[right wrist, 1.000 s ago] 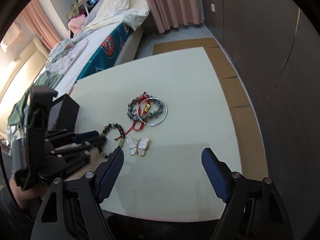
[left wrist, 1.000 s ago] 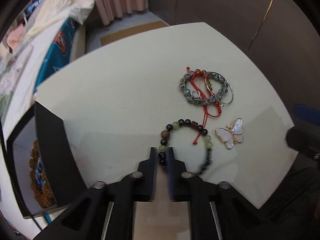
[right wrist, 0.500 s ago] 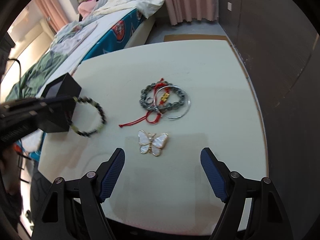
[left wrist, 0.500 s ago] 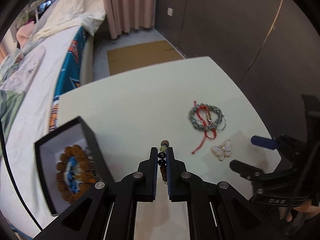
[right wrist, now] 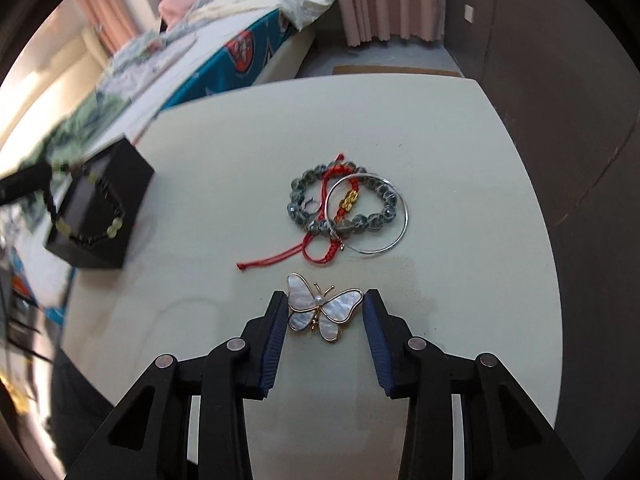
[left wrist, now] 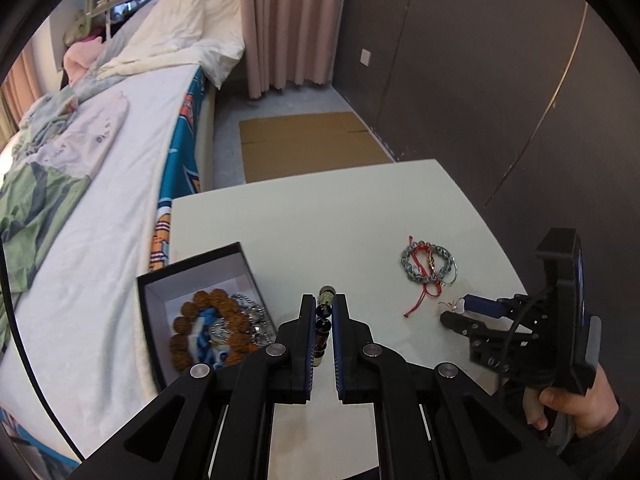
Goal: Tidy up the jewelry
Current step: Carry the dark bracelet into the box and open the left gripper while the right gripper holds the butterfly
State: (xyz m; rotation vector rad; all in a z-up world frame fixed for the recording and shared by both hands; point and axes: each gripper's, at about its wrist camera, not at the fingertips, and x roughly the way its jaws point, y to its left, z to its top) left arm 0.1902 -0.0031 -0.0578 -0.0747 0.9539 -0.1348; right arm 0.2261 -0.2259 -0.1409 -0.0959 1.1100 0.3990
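My left gripper (left wrist: pixel 323 305) is shut on a dark beaded bracelet (left wrist: pixel 322 320) and holds it above the table, just right of the open black jewelry box (left wrist: pixel 192 276); the bracelet also shows hanging in the right wrist view (right wrist: pixel 90 232). The box holds a brown bead bracelet (left wrist: pixel 208 300) and silver pieces. My right gripper (right wrist: pixel 325 300) is open, its fingers on either side of the pearl butterfly brooch (right wrist: pixel 320 310) on the table. A pile of a grey bead bracelet, red cord and silver bangle (right wrist: pixel 348 208) lies just beyond it.
The white table (left wrist: pixel 320 216) has its left edge beside a bed (left wrist: pixel 100 152). A dark wall (left wrist: pixel 500 80) stands to the right. Flattened cardboard (left wrist: pixel 304 144) lies on the floor beyond the table. The box (right wrist: pixel 104 208) sits at the table's left edge.
My left gripper has lifted the beaded bracelet off the table and carried it left toward the box. My right gripper has come down and narrowed around the butterfly brooch.
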